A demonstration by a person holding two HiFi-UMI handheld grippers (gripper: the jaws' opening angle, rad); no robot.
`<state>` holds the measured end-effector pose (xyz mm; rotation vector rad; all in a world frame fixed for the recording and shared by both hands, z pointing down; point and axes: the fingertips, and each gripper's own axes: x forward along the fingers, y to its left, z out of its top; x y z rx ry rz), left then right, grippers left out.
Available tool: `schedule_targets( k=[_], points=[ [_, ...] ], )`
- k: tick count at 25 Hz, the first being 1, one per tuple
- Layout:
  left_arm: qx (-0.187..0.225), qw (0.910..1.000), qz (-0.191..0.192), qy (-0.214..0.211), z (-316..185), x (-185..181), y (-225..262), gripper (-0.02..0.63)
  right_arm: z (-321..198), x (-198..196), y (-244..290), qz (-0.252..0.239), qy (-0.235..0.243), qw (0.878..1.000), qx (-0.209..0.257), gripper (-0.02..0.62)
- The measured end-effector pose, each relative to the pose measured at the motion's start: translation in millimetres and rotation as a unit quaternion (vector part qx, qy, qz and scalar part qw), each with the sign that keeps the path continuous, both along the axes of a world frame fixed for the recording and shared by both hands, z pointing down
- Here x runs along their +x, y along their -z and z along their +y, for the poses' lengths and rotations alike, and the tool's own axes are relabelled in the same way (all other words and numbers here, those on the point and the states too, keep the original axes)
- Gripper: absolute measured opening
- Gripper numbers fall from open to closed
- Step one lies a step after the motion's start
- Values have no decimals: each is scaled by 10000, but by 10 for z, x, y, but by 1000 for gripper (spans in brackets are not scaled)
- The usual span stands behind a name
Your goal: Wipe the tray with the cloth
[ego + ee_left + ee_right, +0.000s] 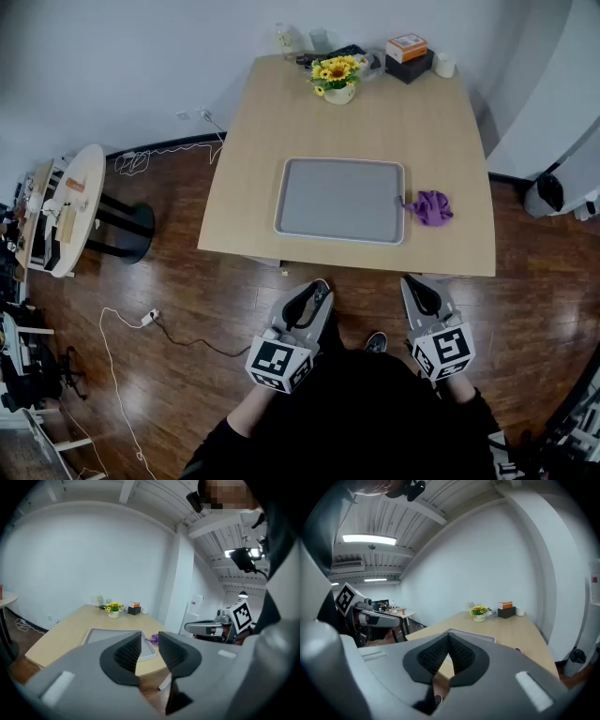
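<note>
My left gripper (318,287) has its jaws at a narrow setting. In the left gripper view a slim gap separates the two ribbed pads (127,651), and nothing sits between them. My right gripper (418,281) has its jaws fully closed. In the right gripper view its pads (461,654) meet at the tips and hold nothing.

Both grippers are level with each other, side by side, and tilted slightly downward. They are above the wooden floor (187,291), short of the near edge of the table (375,122), and touch nothing.

The grey tray (342,162) lies flat on the table, close to the near edge, and its surface is bare. The purple cloth (432,207) lies bunched on the table top just beside the tray's right rim, outside the tray. The cloth sits ahead of my right gripper and well apart from it.

At the far edge of the table stand a pot of yellow flowers (337,80) and an orange box (407,46) resting on a dark block.
</note>
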<state>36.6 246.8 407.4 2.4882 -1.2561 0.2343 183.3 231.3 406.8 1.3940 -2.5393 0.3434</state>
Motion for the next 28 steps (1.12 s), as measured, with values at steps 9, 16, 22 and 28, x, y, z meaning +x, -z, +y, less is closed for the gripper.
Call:
schedule_targets(
  k=[9,16,22,28],
  points=[
    [-280,9993,-183,-183,-1642,-870,-481,130,-1262,-60,-201,544,-923,9935,-377,51],
    [-1351,9900,-312,251,-2368,-1788,-1305,262,-1813,467,-543,808,-1907,9737,-951,190],
    [-2110,9751,-596,332,-2540,-1871,-1862,272,-2096,1229,-1472,1423,-2075,9469,-2000,286],
    [-2736,9585,-578,548,-2405,-1847,-2181,270,-2312,1520,-2216,1164,-1637,9266,-3178,371]
  ],
)
